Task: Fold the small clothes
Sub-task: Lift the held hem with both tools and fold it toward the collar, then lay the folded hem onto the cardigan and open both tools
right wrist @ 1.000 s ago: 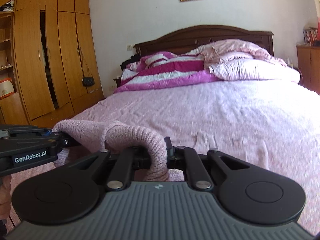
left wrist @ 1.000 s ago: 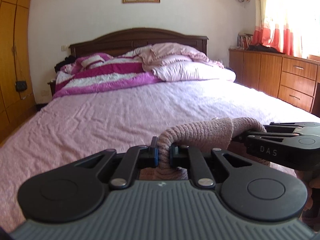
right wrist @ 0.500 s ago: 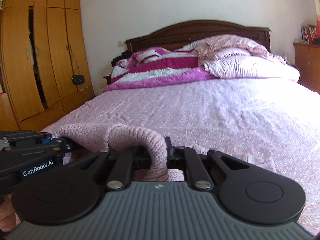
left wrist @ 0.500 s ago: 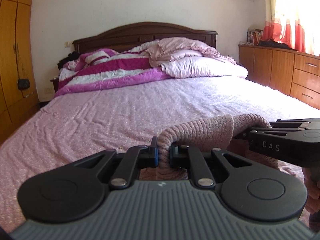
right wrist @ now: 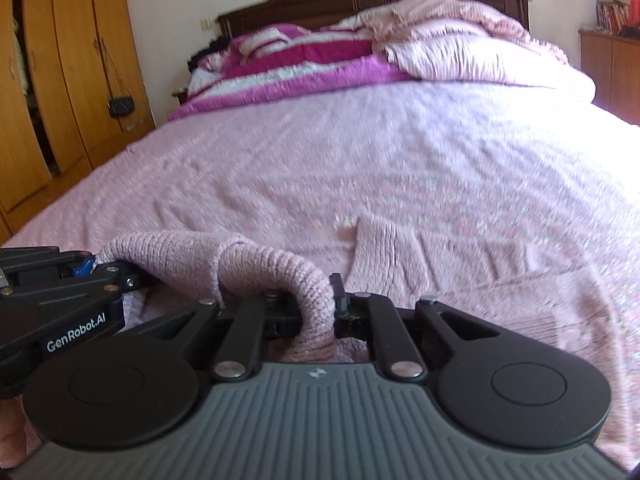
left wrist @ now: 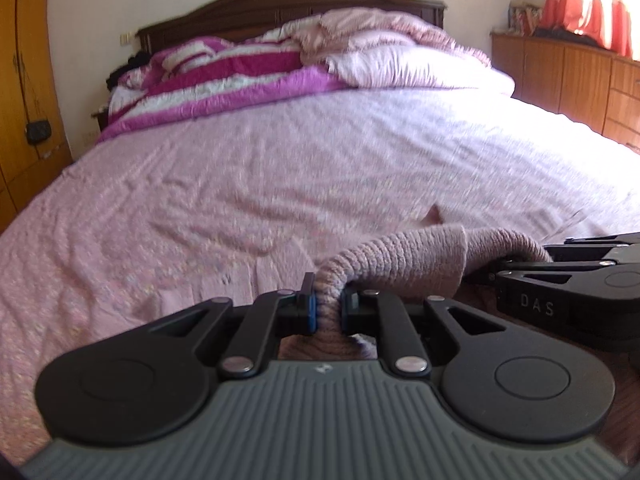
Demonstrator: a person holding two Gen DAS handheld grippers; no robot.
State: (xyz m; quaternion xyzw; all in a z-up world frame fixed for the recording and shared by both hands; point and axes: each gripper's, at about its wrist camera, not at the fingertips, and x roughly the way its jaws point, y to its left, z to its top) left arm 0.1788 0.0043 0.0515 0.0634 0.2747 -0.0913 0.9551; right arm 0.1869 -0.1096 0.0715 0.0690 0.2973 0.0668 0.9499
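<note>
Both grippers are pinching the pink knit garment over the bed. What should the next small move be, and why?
Probably lower both together toward the bedspread. The left gripper and right gripper each clamp the knit garment, which arches between them above the bed, not yet laid down.

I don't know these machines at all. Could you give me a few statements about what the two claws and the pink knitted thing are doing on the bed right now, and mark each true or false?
1. The left claw is shut on the pink knitted garment. True.
2. The right claw is open and holds nothing. False: it is shut on the same garment, which bunches between its fingers.
3. The garment arches between the two claws. True.
4. The bedspread is plain blue. False: it is pale pink.
5. A striped magenta and white quilt lies heaped near the headboard. True.
6. The wardrobe is white metal. False: it is orange-brown wood.
</note>
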